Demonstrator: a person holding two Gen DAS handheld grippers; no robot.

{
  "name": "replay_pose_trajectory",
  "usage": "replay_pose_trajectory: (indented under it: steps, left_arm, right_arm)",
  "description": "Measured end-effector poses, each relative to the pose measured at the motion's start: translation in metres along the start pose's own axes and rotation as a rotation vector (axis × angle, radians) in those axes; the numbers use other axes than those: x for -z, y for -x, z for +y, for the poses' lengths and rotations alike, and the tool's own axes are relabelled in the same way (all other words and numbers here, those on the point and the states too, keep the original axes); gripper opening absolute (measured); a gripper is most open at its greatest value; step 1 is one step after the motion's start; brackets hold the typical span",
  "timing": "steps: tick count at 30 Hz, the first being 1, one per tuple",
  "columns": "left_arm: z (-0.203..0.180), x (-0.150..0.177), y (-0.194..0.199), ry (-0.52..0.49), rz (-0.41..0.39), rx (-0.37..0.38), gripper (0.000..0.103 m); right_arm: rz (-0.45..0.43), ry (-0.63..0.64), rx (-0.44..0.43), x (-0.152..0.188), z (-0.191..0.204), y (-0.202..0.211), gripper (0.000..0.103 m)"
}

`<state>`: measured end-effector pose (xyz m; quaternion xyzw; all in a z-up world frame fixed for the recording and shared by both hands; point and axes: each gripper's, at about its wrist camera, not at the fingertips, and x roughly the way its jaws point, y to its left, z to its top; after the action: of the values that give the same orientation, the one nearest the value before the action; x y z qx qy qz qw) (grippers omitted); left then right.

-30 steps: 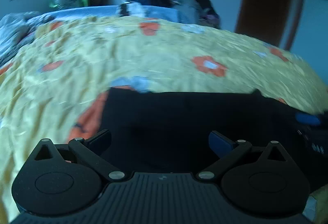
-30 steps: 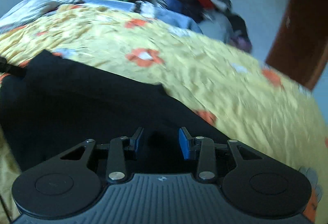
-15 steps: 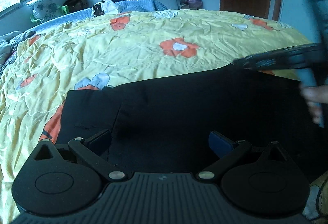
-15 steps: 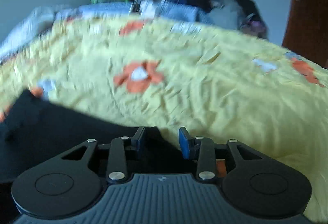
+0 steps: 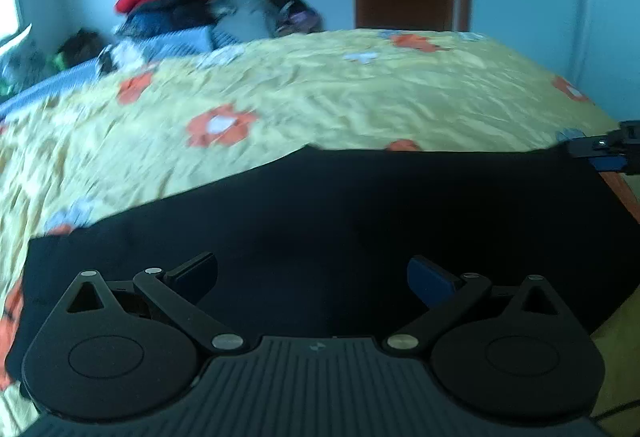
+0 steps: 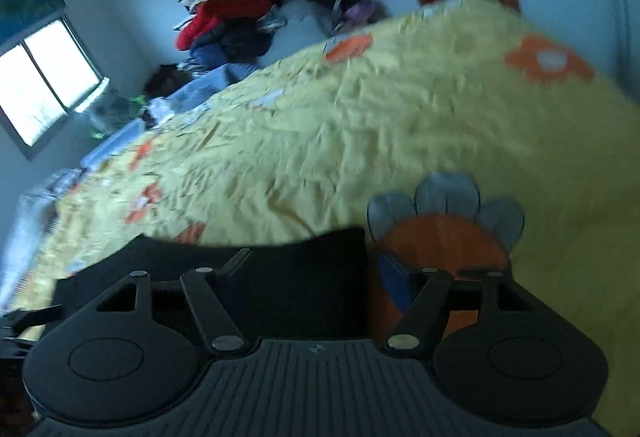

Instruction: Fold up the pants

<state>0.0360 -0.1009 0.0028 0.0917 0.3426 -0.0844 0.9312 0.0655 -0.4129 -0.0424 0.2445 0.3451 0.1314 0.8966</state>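
While black pants (image 5: 360, 221) are spread flat on a yellow flowered bedspread (image 5: 320, 93), the left gripper (image 5: 312, 277) is held over them, fingers wide and empty — the right gripper (image 6: 312, 269) is seen opening at the cloth's corner, nothing pinched.

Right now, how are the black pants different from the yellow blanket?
The black pants are plain and dark; the yellow blanket has orange flowers. The pants look smooth and flat; the blanket is wrinkly. The pants cover only a near patch; the blanket spreads across the whole bed. Both are cloth lying on the bed.
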Motion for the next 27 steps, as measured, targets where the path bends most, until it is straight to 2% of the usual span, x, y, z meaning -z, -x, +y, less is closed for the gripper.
replay_pose_trajectory:
  steps: [3, 4, 5, 6, 8, 11, 14, 16, 18, 19, 21, 23, 25, 26, 27]
  left_arm:
    - [-0.021, 0.001, -0.011, -0.061, 0.006, -0.021, 0.102]
    - [-0.024, 0.003, -0.014, -0.072, 0.019, -0.023, 0.102]
    - [-0.026, 0.005, -0.016, -0.075, 0.027, -0.021, 0.103]
    - [-0.028, 0.007, -0.017, -0.072, 0.028, -0.019, 0.103]
    - [-0.026, 0.009, -0.016, -0.066, 0.022, -0.019, 0.103]
    - [-0.026, 0.007, -0.015, -0.061, 0.024, -0.020, 0.103]
    - [-0.029, 0.008, -0.017, -0.067, 0.025, -0.018, 0.103]
    - [-0.031, 0.009, -0.014, -0.082, 0.015, -0.027, 0.103]
    - [-0.031, 0.009, -0.011, -0.098, 0.008, -0.035, 0.103]
    - [-0.031, 0.009, -0.011, -0.098, 0.004, -0.041, 0.103]
    - [-0.030, 0.010, -0.011, -0.091, 0.004, -0.046, 0.103]
    - [-0.029, 0.010, -0.014, -0.086, 0.012, -0.037, 0.103]
    - [-0.028, 0.012, -0.014, -0.076, 0.010, -0.030, 0.103]
    - [-0.028, 0.012, -0.013, -0.076, 0.010, -0.029, 0.103]
    - [-0.028, 0.013, -0.011, -0.079, 0.007, -0.029, 0.103]
  right_arm:
    - [0.028, 0.034, -0.042, 0.004, 0.000, -0.010, 0.066]
    - [0.036, 0.042, -0.056, 0.005, 0.002, -0.011, 0.056]
    - [0.039, 0.057, -0.047, 0.004, 0.004, -0.014, 0.035]
    - [0.046, 0.073, -0.040, 0.003, 0.005, -0.016, 0.028]
    - [0.045, 0.096, -0.042, 0.004, 0.006, -0.018, 0.022]
    - [0.002, 0.122, -0.004, 0.007, 0.010, -0.009, 0.019]
    - [-0.029, 0.185, 0.127, 0.010, 0.017, -0.009, 0.018]
    - [-0.016, 0.144, 0.109, 0.012, 0.011, -0.013, 0.018]
    - [-0.027, 0.136, 0.134, 0.008, 0.011, -0.005, 0.031]
    - [-0.084, 0.154, 0.211, 0.010, 0.017, 0.007, 0.038]
    - [-0.169, 0.214, 0.299, 0.014, 0.029, 0.028, 0.041]
    - [-0.158, 0.257, 0.216, 0.019, 0.040, 0.039, 0.041]
    - [-0.084, 0.262, 0.079, 0.028, 0.048, 0.037, 0.039]
    - [-0.032, 0.269, 0.040, 0.034, 0.051, 0.031, 0.039]
    - [0.006, 0.284, 0.041, 0.040, 0.054, 0.024, 0.039]
